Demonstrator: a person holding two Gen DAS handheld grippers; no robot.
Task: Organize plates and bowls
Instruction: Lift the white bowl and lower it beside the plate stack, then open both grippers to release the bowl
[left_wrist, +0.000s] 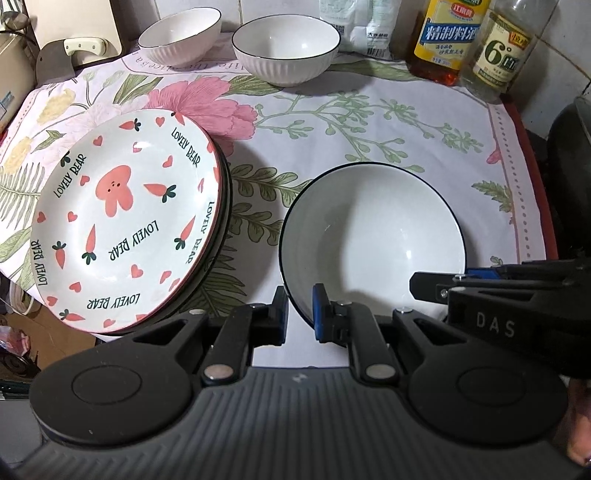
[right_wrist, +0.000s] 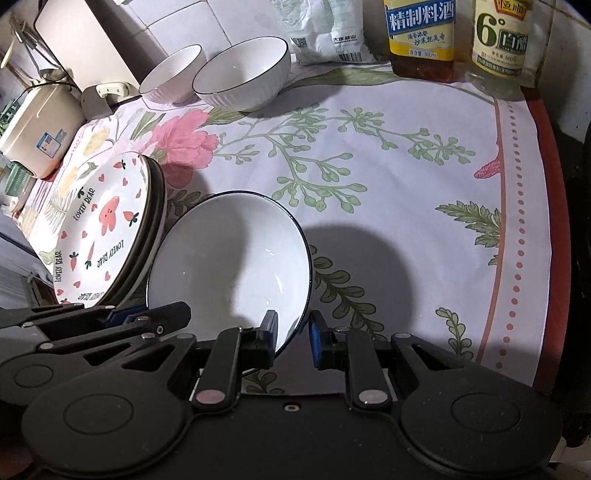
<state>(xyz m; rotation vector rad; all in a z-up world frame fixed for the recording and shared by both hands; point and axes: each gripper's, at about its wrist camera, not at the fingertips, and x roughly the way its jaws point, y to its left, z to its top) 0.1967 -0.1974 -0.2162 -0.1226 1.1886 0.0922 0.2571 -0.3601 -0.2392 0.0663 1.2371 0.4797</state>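
Big bowl (left_wrist: 373, 240) sits near the front edge of the surface (left_wrist: 406, 122), just right of the plate stack (left_wrist: 125, 214), rim nearly touching it in the right wrist view. Both tongs are at its near rim, one per side. Left tongs (left_wrist: 300, 314) straddle the near-left rim: one pad outside the wall, one inside, w/ a visible gap, so released, not clenched yet. Right tongs (right_wrist: 293, 338) do the same on the near-right rim, pads either side of the wall, also gapped and released. In the left view the right tongs reach in from the right over the bowl's edge.

Bowl is round, so no long axis to line up; what matters is that the wall runs between each pair of pads. It looks tilted toward the cameras, though fisheye may exaggerate that. Neither hand is clearly nearer; both are at the rim.

Likely next step: close on the rim and carry the bowl back to the two small bowls (left_wrist: 286, 50) at the rear, well apart from here.

Surface is a floral cloth, soft, may bunch if the bowl drags. Room: plates close on the left, bottles (left_wrist: 447, 40) at rear right, a dark object at far right. Open cloth lies between the bowl and the rear bowls.
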